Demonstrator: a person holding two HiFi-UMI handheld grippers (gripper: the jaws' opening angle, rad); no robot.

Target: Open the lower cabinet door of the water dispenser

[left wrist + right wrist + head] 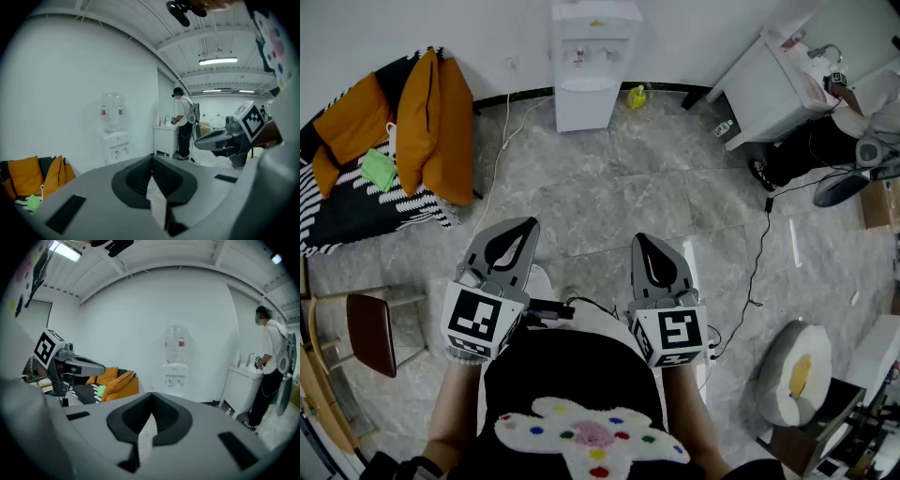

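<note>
Both grippers were held out in front of the person's body, side by side and a bit apart, over the grey marble floor (pixel 609 187). The left gripper (pixel 526 225) had its fingers pressed together with nothing between them, and its own view showed the ribbed pads meeting at the tips. It was the same with the right gripper (pixel 645 238): fingers together, nothing in them.

The water dispenser (pixel 586 66) was well away from both, up at 12 o'clock against the white wall, its front facing the person. It was white, with a clear bottle on top in the gripper views. Its lower cabinet door (pixel 582 109) was out of reach of either gripper, and I couldn't tell from here whether it was fully latched.

A small yellow thing (pixel 636 96) sat on the floor just at the dispenser's 3 o'clock. Orange cushions (pixel 431 122) lay on a striped blanket at 10 o'clock, a white sink cabinet (pixel 769 84) was at 2 o'clock, and a person (pixel 271 366) stood at it. A brown-seated chair (pixel 370 333) sat at 9 o'clock of the left gripper.
</note>
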